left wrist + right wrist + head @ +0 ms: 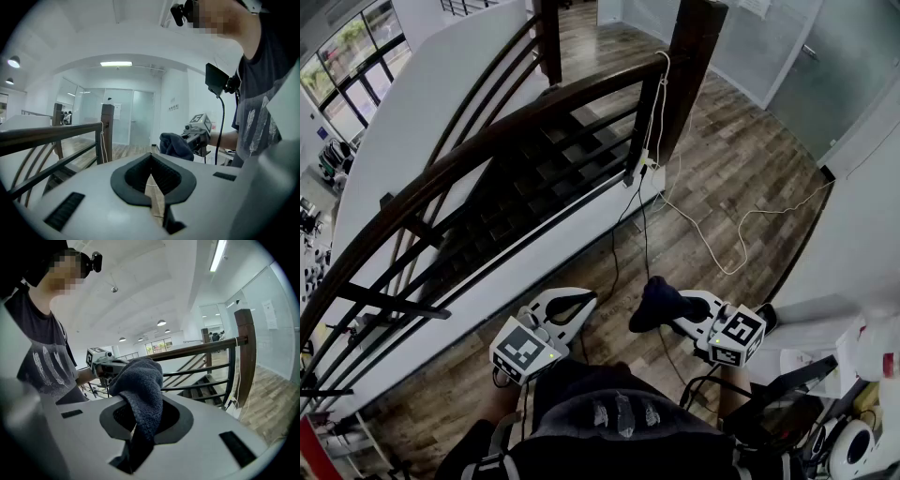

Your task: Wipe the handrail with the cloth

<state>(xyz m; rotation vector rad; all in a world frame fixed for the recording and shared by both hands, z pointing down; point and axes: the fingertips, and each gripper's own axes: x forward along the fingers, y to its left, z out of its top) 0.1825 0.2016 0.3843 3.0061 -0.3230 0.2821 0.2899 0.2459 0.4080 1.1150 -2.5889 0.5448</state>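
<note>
Handrail (487, 141) lies ahead and to the left of the right hand-held gripper (675, 317), well apart; its long axis slopes up from low on the left to the post (689, 56) ahead; that gripper is clenched on the cloth (656, 298), which bunches over its tips; the left hand-held gripper (581, 305), closed on nothing, sits nearer the rail; the rail's lower end is cut off.

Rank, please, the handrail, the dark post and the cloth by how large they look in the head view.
1. Handrail, which sweeps across most of the frame.
2. Dark post.
3. Cloth, which looks smallest even though it is nearest the camera.
</note>
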